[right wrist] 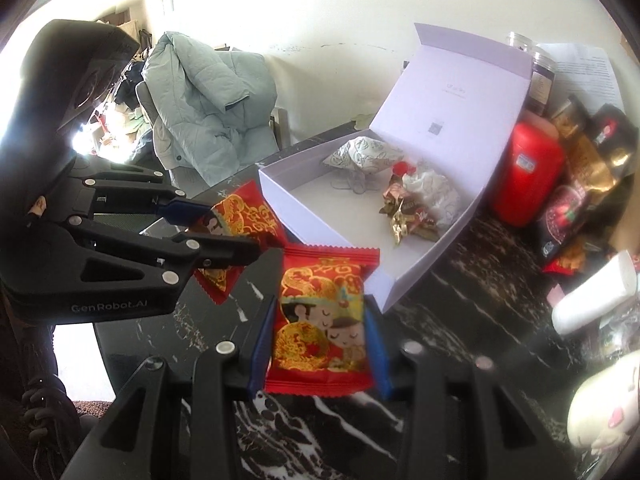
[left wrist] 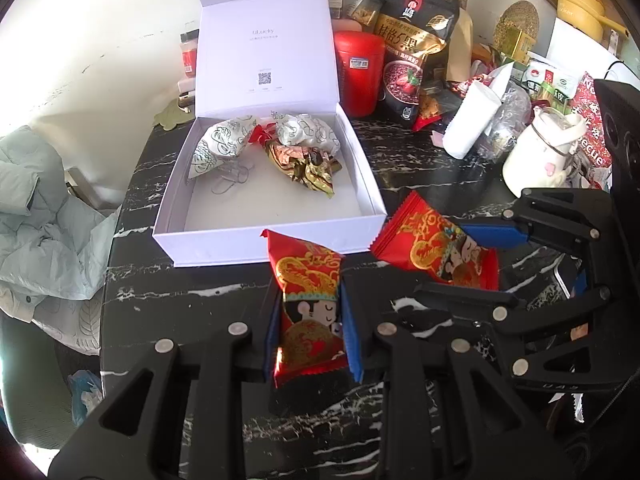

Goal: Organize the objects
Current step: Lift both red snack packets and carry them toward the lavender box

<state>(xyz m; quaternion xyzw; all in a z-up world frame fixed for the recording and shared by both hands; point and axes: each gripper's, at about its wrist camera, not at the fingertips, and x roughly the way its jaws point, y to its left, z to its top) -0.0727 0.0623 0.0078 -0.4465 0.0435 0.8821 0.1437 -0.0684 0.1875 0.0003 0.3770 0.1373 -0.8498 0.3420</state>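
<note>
Each gripper grips a red snack packet printed with gold dragons and cartoon figures. My left gripper [left wrist: 310, 300] is shut on one red packet [left wrist: 308, 280], held above the black marble table just in front of the open white box [left wrist: 272, 242]. To its right, my right gripper [left wrist: 444, 260] is shut on a second red packet [left wrist: 432, 248]. The right wrist view shows that second packet [right wrist: 320, 320] between the right gripper [right wrist: 320, 308], and the left gripper [right wrist: 228, 228] with its packet [right wrist: 244, 216] beside the box [right wrist: 432, 256]. White-wrapped sweets [left wrist: 224, 142] and gold-wrapped sweets [left wrist: 308, 168] lie inside the box.
The box lid stands upright at the back. Behind and right of the box are a red canister [left wrist: 360, 72], a black food bag [left wrist: 416, 40], a tipped white cup [left wrist: 468, 120] and a white mug [left wrist: 536, 156]. A pale green jacket [left wrist: 36, 208] lies on a chair past the table's left edge.
</note>
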